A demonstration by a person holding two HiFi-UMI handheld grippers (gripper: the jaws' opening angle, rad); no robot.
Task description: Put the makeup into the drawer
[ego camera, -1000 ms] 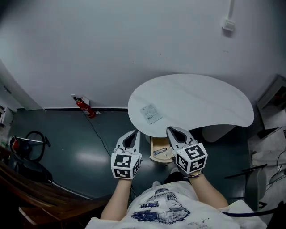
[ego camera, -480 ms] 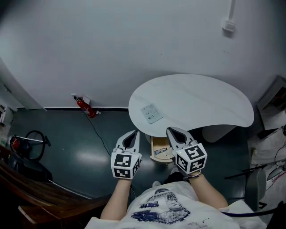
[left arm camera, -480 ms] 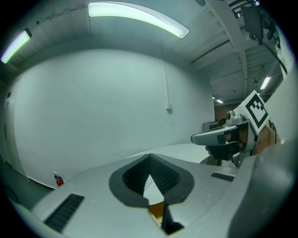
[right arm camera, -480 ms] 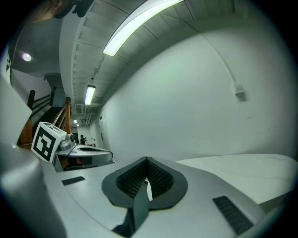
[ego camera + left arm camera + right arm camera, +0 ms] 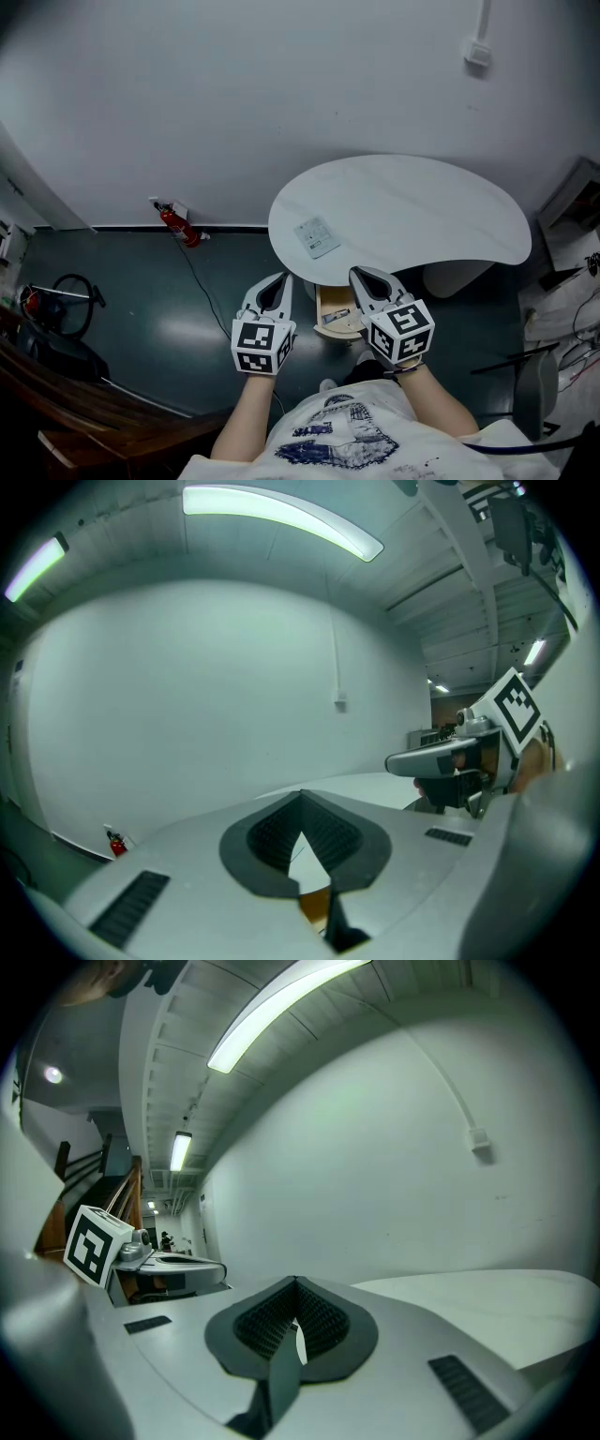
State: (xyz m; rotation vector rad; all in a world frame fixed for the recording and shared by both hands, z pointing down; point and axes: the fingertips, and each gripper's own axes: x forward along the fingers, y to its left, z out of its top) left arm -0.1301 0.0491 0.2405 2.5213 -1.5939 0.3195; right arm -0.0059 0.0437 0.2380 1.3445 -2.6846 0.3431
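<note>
**Makeup on table, both claws closed**

Head view: makeup case (image 5: 317, 237) lies flat on white table (image 5: 422, 206), near its front edge. Open wooden drawer (image 5: 330, 305) sits below, between left gripper (image 5: 277, 281) and right gripper (image 5: 362, 274).
Left gripper view: jaws together, nothing between.
Right gripper view: jaws together, nothing between.

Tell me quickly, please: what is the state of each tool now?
Left tool: closed, holding nothing.
Right tool: closed, holding nothing.
</note>
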